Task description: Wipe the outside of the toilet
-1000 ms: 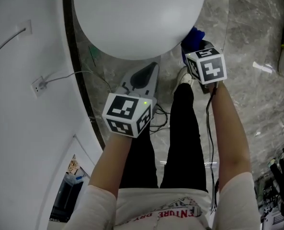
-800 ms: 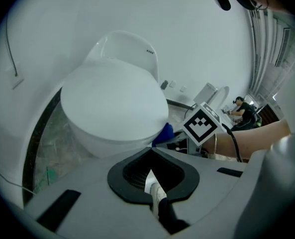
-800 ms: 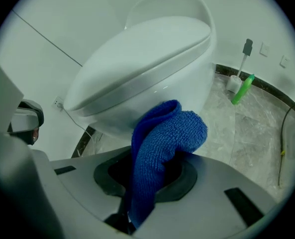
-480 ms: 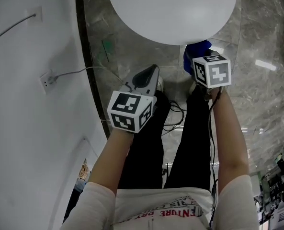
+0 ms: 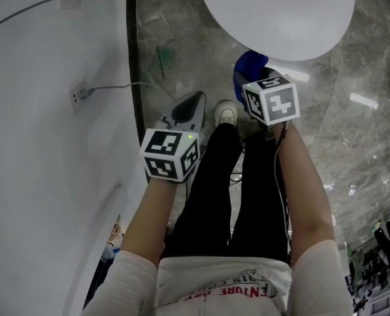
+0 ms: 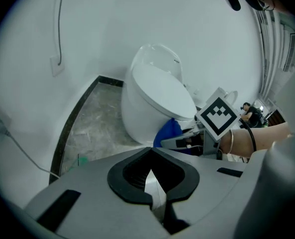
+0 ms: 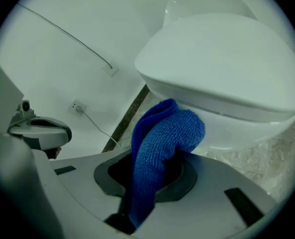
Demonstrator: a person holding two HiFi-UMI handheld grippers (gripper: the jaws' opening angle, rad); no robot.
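Observation:
The white toilet point(image 5: 280, 12) has its lid down and fills the top of the head view. My right gripper point(image 5: 248, 79) is shut on a blue cloth point(image 5: 247, 64), which sits just under the front rim of the bowl. In the right gripper view the blue cloth point(image 7: 159, 138) sticks up from my right gripper point(image 7: 154, 171) close to the toilet point(image 7: 227, 68) bowl wall; whether it touches is hidden. My left gripper point(image 5: 189, 105) hangs shut and empty near the wall, away from the toilet point(image 6: 152, 96). In the left gripper view my left gripper point(image 6: 152, 178) faces the cloth point(image 6: 168, 132).
A white wall point(image 5: 43, 143) with a dark skirting strip runs down the left. A socket point(image 5: 76, 96) on it has a cable trailing across the grey marble floor point(image 5: 352, 130). A small green item point(image 5: 163, 54) lies by the skirting. The person's legs and a shoe point(image 5: 226, 112) stand between the grippers.
The toilet has shifted up and right in the head view. The right gripper with the cloth has slid left along the bowl's front. The left gripper has kept its place by the wall.

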